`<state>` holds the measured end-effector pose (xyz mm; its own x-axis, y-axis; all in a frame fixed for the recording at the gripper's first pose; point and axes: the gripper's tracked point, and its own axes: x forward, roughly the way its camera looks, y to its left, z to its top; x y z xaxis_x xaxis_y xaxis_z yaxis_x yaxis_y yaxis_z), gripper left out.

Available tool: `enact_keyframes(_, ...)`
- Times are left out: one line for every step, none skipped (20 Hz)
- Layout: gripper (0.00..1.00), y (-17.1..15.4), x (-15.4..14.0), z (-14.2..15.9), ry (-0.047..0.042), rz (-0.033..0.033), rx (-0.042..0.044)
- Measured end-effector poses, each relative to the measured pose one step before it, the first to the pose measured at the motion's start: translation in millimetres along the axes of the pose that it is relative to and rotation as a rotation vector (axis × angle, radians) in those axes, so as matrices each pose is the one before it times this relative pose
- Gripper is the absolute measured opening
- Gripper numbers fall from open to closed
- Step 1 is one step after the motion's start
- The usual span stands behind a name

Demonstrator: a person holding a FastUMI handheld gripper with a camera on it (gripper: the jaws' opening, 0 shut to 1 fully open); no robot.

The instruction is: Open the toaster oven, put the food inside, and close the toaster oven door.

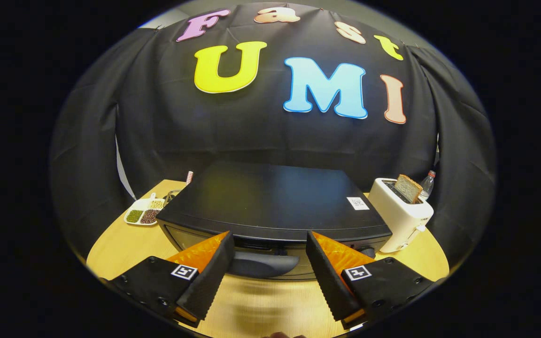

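Nearest to us are the fingers of the gripper (268, 237), spread wide apart and grasping nothing. Between them, just ahead, we see the dark handle (262, 264) of the toaster oven (275, 202); the fingertips stand on either side of it, and we cannot tell if they touch it. The oven door looks closed.

Going from the left, a white divided dish (144, 211) with small portions of food lies on the wooden tabletop (125, 249), near the oven's left corner. The black toaster oven stands in the middle, with a small white sticker (357, 203) on its top. To the right, just beside it, stands a white toaster (402, 216) with a slice of bread (408, 188) upright in its slot. Behind the toaster we see a clear bottle (428, 184).
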<state>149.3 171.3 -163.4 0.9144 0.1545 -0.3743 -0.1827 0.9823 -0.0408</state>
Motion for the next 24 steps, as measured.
enact_keyframes(0.98,2.78,2.96,-2.85,0.01192,-0.00122,0.00112)
enact_keyframes(0.98,0.33,0.88,1.22,-0.00138,-0.00759,0.0097)
enact_keyframes(0.98,-0.58,0.28,0.5,0.00253,-0.0127,0.01041)
enact_keyframes(0.98,1.91,0.48,-0.41,0.00421,-0.00796,-0.00584)
enact_keyframes(0.98,1.27,1.05,-0.31,0.0012,-0.00672,-0.00598)
enact_keyframes(0.98,0.3,-1.09,-1.18,0.00621,-0.0047,-0.0029)
enact_keyframes(0.98,0.22,-0.38,-0.48,0.00487,0.00045,0.00251)
enact_keyframes(0.98,-0.15,0.64,-0.83,0.01323,0.00296,0.00724)
enact_keyframes(0.98,-0.2,0.15,-1.93,0.0122,0.00298,0.01407)
enact_keyframes(0.98,-0.02,-0.75,-0.93,0.01261,0.00288,0.01347)
enact_keyframes(0.98,0.5,-1.38,-0.04,0.00433,0.00088,0.00813)
enact_keyframes(0.98,0.94,-1.14,0.13,0.00145,-0.00068,-0.00487)
enact_keyframes(0.98,1.43,-0.94,0.07,-0.00247,-0.00087,-0.00967)
enact_keyframes(0.98,0.36,-1.67,-0.89,0.00204,0.00119,-0.00437)
enact_keyframes(0.98,-0.22,-1.49,-4.49,0.00613,0.00301,0.00311)
enact_keyframes(0.98,0.46,-2.56,-3.48,0.01278,0.00568,0.01303)
enact_keyframes(0.98,0.85,-2.33,-3.77,0.01127,0.00518,0.00761)
enact_keyframes(0.98,0.44,-3.85,-3.15,0.0112,0.0037,0.00005)
enact_keyframes(0.98,-0.76,-1.91,-1.62,-0.0039,-0.00049,-0.00475)
enact_keyframes(0.98,-0.16,-3.19,-3.18,0.0079,-0.0008,-0.00512)
enact_keyframes(0.98,0.67,-2.54,-3.27,-0.00044,-0.00042,0.00286)
enact_keyframes(0.98,0.56,-2.89,-3.32,0.00836,0.00113,0.00729)
enact_keyframes(0.98,0.28,-0.27,-0.6,-0.00038,0.00103,0.00166)
enact_keyframes(0.98,-0.06,-1.11,-1.19,0.00405,0.00016,-0.00667)
